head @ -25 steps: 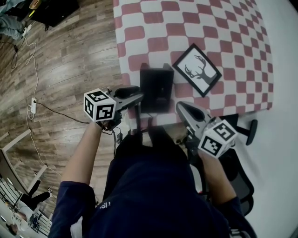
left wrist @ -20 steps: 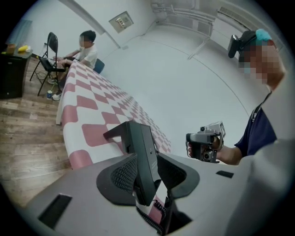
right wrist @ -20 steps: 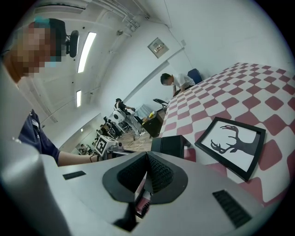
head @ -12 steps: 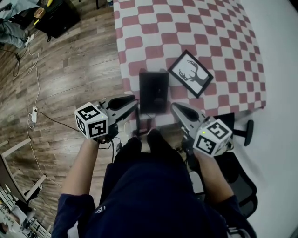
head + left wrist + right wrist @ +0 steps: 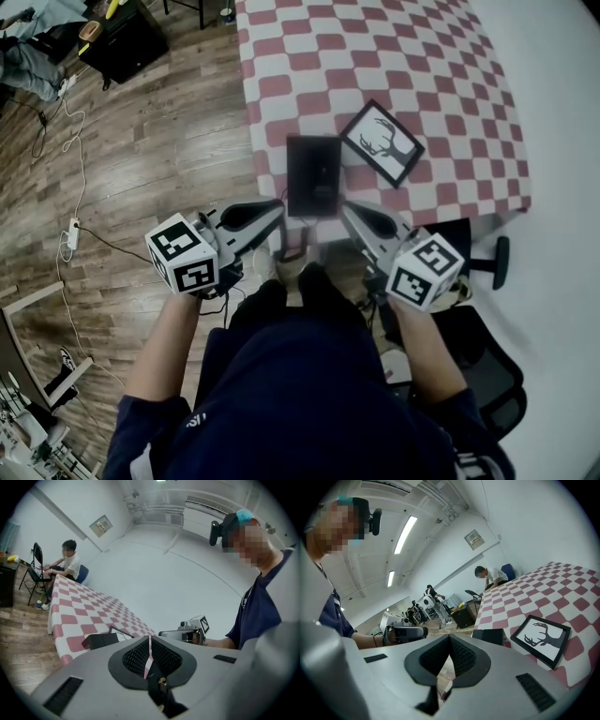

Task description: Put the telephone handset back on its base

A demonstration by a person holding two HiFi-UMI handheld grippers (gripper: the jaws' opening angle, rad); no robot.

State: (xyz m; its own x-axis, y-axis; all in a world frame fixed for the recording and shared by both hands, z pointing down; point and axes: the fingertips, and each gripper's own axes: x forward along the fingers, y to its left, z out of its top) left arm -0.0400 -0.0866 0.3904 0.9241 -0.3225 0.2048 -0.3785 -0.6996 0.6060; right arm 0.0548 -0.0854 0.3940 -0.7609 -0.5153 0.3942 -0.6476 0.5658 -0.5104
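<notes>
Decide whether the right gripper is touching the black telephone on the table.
Apart. In the right gripper view the telephone sits beyond the right gripper, off to the right of its tips, with floor showing between.

Black box (image 5: 313, 175), framed picture (image 5: 380, 142) near edge; bare cloth (image 5: 375, 56) beyond

No word, brand or number can be read anywhere. The left marker cube (image 5: 184, 253) and the right marker cube (image 5: 425, 270) carry square black-and-white code patterns, not letters. White print (image 5: 192, 422) on the person's dark shirt is partly folded away and too small to read. A small framed notice (image 5: 101, 525) on the white wall, which the right gripper view also shows, is only a blur of lines. The framed picture (image 5: 379, 142) on the checkered desk bears a black antlered silhouette without lettering.
</notes>
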